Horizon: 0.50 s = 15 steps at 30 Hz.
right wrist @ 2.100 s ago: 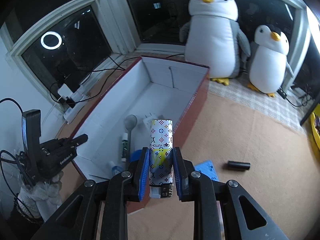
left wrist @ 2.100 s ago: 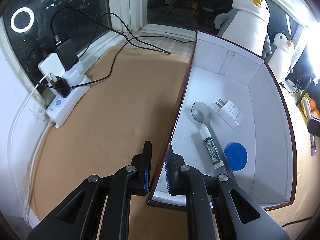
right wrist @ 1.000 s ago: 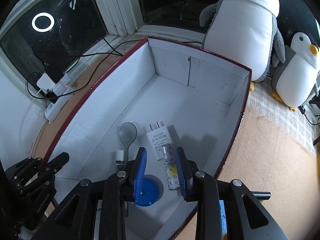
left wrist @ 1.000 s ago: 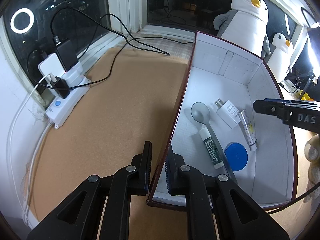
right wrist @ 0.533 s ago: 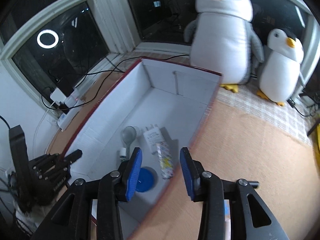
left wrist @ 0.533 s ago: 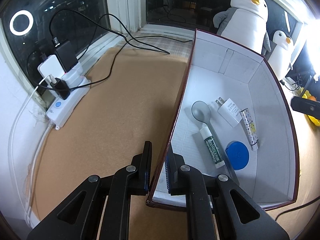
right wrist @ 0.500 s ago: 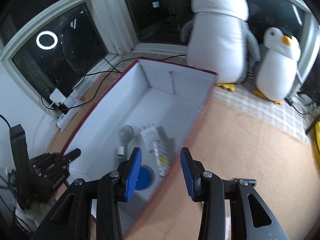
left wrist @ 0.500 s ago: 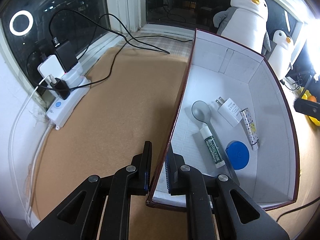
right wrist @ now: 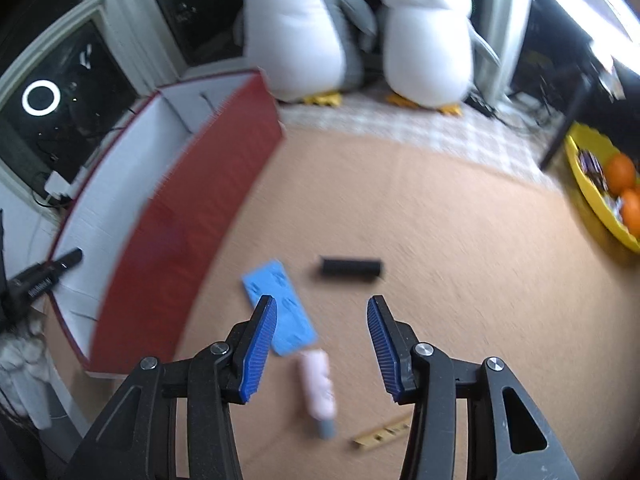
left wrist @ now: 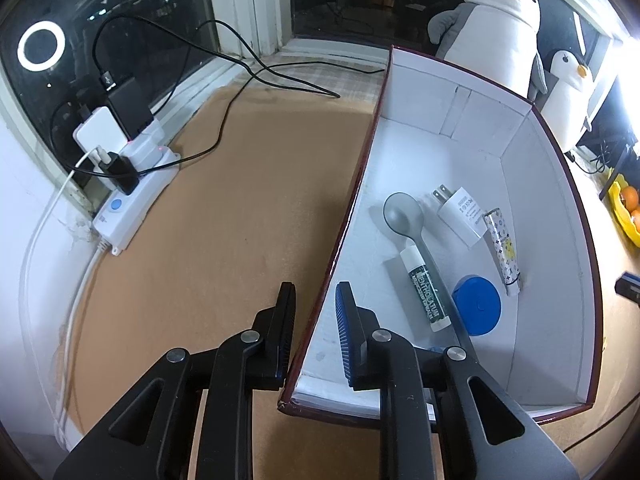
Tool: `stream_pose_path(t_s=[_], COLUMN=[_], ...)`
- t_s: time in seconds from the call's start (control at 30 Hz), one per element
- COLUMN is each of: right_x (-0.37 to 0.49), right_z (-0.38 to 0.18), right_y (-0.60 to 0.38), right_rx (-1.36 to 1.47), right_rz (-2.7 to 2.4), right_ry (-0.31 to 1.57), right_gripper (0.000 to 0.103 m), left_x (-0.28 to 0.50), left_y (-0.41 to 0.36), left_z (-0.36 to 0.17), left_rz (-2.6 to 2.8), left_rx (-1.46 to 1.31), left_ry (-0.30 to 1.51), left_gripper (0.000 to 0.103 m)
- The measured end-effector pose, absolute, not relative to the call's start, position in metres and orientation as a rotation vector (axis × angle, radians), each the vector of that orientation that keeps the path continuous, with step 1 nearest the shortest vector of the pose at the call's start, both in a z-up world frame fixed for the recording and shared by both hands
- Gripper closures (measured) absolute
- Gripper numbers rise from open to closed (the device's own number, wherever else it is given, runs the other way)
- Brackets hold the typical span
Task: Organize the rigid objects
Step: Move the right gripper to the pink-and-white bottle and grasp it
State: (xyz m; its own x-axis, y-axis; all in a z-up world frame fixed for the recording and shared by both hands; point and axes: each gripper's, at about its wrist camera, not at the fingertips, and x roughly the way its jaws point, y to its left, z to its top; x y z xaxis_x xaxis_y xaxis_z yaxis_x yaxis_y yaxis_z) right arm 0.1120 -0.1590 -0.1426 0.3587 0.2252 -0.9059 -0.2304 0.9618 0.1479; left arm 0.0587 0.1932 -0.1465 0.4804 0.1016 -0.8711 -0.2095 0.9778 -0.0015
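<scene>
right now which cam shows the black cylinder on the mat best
The right wrist view: the black cylinder lies on its side on the tan mat, ahead of the right gripper, though motion-blurred. The left wrist view does not show it at all.

Left wrist view sharp, harsh glare at right edge, ring light [left wrist: 41, 45] reflected in dark window. Right wrist view motion-blurred throughout. Fisheye bending at edges.

The right wrist view is smeared by motion, so the blue card [right wrist: 279, 307], the black cylinder [right wrist: 351, 268] and the pink tube [right wrist: 317, 385] show no detail, the ruler [right wrist: 382, 434] is half hidden behind the tongs, and the yellow bowl [right wrist: 592, 200] is cut off at the edge.
</scene>
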Motion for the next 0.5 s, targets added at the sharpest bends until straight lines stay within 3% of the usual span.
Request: stream_pose_path(t_s=[0.5], right_x=[0.079], right_z=[-0.185], right_y=[-0.151], right_rx=[-0.104], right_rz=[0.335], right_ry=[1.255], right_gripper=[0.060], left_x=[0.060], left_y=[0.187], left_z=[-0.145], left_rz=[0.210], left_rx=[-0.078], left_ry=[1.073], left_gripper=[0.077])
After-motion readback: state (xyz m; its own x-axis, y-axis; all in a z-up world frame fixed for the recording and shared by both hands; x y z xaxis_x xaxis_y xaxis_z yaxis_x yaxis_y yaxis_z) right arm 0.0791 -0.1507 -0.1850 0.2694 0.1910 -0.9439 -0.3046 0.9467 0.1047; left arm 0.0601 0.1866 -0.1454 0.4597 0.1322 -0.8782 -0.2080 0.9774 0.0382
